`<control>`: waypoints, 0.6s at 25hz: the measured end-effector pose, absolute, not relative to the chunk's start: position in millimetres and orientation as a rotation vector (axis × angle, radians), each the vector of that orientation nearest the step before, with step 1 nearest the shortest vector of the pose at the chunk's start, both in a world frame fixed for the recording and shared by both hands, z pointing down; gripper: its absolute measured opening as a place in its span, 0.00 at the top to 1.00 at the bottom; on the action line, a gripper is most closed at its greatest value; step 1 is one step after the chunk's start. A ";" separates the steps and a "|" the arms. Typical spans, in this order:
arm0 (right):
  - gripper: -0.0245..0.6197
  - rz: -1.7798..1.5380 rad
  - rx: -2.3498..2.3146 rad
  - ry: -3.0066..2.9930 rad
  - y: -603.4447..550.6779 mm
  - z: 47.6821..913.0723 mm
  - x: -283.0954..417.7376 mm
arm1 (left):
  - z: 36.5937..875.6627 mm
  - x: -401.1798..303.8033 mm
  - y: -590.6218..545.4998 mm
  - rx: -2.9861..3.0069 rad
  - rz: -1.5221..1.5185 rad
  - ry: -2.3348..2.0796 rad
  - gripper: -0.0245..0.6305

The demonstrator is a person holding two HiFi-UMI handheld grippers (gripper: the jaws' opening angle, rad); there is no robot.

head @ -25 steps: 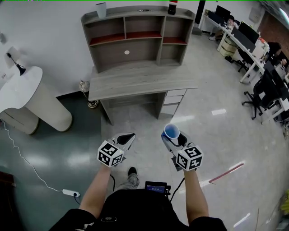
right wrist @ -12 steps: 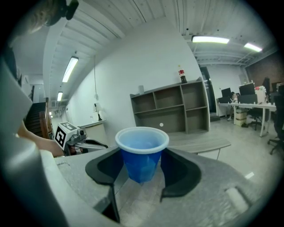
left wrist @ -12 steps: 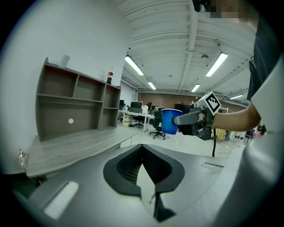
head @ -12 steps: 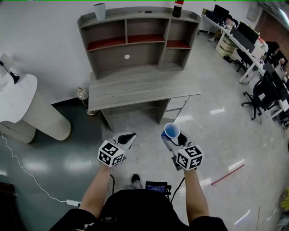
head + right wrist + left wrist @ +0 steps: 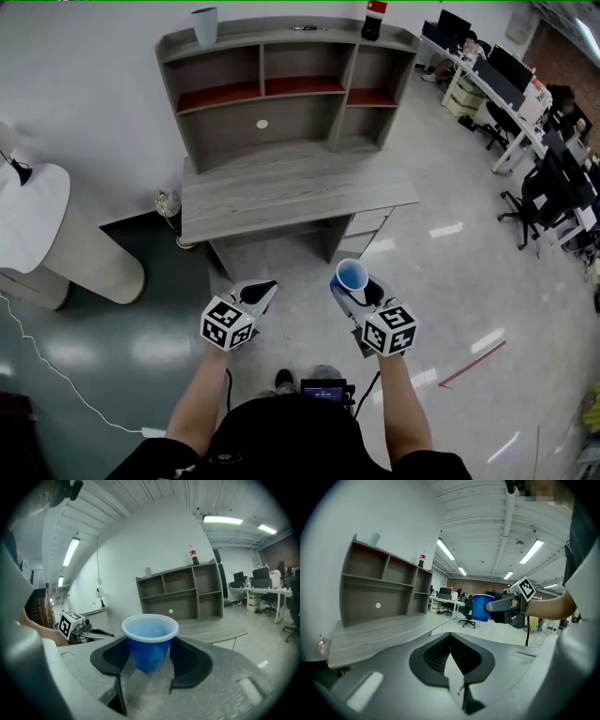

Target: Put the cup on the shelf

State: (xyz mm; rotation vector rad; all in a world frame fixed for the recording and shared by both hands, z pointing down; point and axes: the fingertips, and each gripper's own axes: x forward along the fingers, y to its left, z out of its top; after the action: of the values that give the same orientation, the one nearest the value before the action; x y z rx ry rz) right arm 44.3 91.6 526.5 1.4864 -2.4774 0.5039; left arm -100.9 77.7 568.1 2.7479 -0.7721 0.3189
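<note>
Grey shelf [image 5: 343,94] ahead; right gripper [image 5: 358,285] clamps the blue cup [image 5: 352,276]; left gripper [image 5: 262,290] pinched together, empty.

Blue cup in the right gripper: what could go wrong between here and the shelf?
1. The right gripper holds the blue cup only by its tapered lower wall; it might slip.
2. The desk juts out before the shelf, so a long forward reach could tip the cup.
3. The shelf top already carries a grey cup and a bottle; placing there risks a knock.
</note>
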 end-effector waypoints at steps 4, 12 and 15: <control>0.56 0.508 1.491 -2.472 80.5 527.8 48.6 | 570.4 -95.8 67.9 2.744 0.317 -0.763 0.96; 0.55 0.500 1.463 -2.501 34.1 531.0 61.4 | 572.5 -83.8 25.7 2.734 0.313 -0.807 0.96; 0.56 0.502 1.442 -2.513 10.5 530.8 67.1 | 571.3 -77.1 3.7 2.726 0.318 -0.829 0.96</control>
State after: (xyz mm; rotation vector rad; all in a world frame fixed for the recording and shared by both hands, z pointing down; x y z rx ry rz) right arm 67.1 10.5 530.8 1.4425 -2.5131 0.5015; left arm -77.1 3.7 571.3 2.7262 -0.8288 0.3176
